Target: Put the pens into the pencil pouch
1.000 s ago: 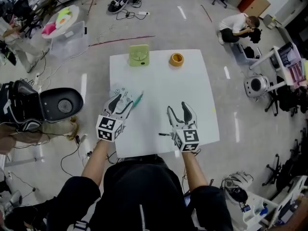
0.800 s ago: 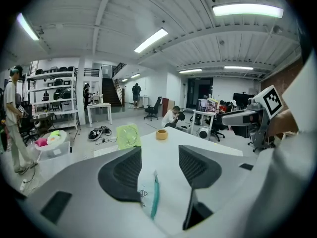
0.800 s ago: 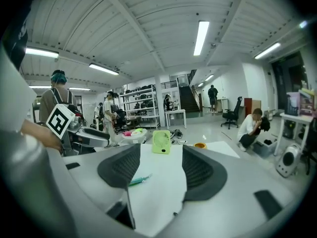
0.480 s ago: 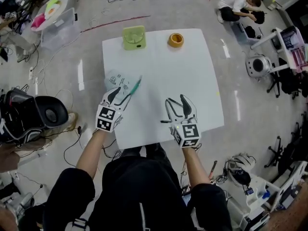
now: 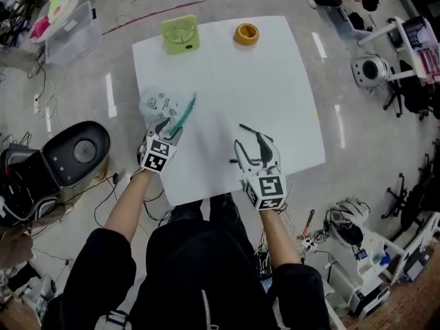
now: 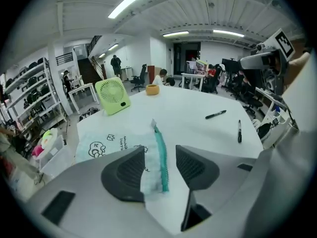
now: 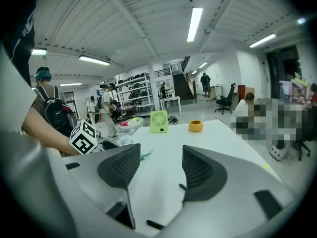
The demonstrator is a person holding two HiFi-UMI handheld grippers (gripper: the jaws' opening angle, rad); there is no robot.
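Pencil pouch: cartoon doodles, lettering illegible; teal zipper.

The middle and far right of the tabletop lie bare, open to pass. A green fan and an orange ring stand apart along the far edge. The pouch covers the left side; two black pens lie by the right gripper.

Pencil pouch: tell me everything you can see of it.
The pencil pouch is pale, soft-looking, printed with dark cartoon doodles, with a teal zipper along one edge. It lies flat at the white table's left edge. Its near end sits between the left gripper's fingers, which have just been closing but don't yet pinch it.
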